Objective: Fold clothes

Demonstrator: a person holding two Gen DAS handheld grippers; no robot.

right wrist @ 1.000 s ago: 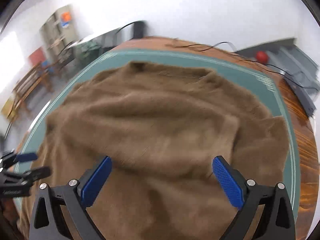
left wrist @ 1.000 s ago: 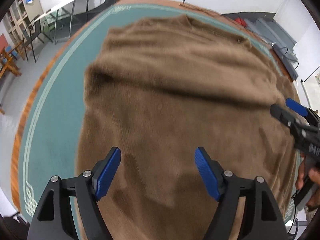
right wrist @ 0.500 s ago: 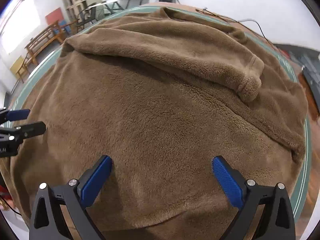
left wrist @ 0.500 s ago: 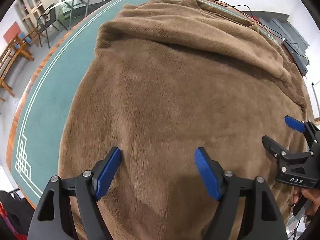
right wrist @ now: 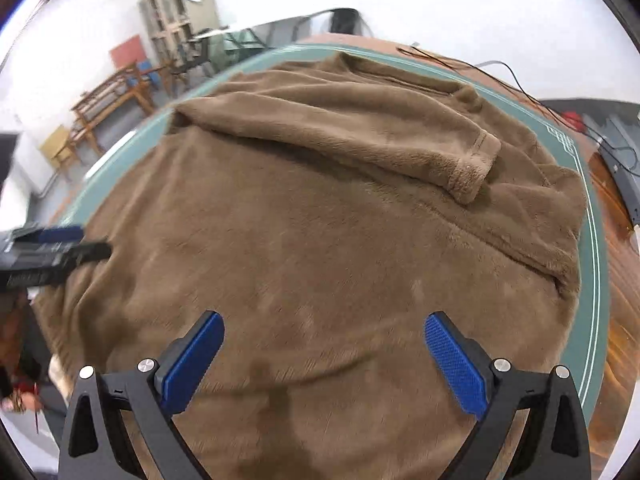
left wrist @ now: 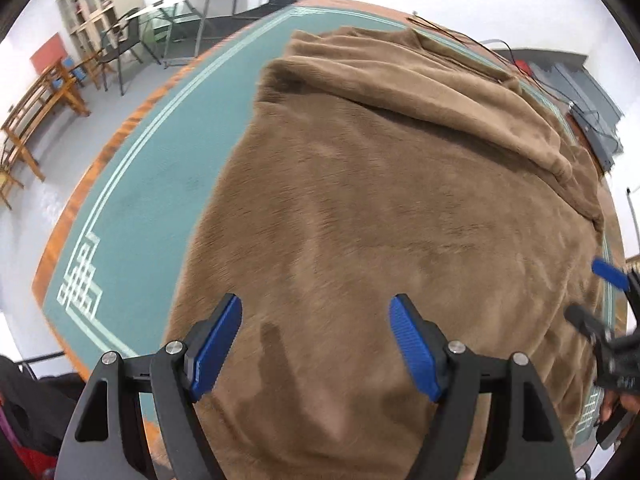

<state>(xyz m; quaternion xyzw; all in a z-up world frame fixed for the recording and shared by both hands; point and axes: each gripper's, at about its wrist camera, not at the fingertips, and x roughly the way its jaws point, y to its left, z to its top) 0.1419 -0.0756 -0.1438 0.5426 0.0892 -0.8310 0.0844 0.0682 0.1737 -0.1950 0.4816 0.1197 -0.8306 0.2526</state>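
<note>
A large brown fleece garment (left wrist: 392,208) (right wrist: 320,232) lies spread over the green table mat. One sleeve (right wrist: 360,128) is folded across its upper part, with the cuff (right wrist: 476,168) at the right. My left gripper (left wrist: 316,340) hovers open above the garment's near left part, nothing between its blue pads. My right gripper (right wrist: 324,356) hovers open above the near middle, also with nothing in it. Each gripper shows blurred at the edge of the other's view: the right gripper (left wrist: 600,304) and the left gripper (right wrist: 60,244).
The green mat (left wrist: 136,200) with white border lines covers a wooden table (left wrist: 120,136). Cables (right wrist: 480,68) and a dark device (right wrist: 624,184) lie at the far right. Chairs (left wrist: 120,48), wooden benches (left wrist: 36,108) and shelves (right wrist: 176,12) stand beyond the table on the left.
Both grippers have pulled back towards the garment's near edge and rolled slightly. More of the mat's left side and near corner shows now. Both stay open and hold nothing.
</note>
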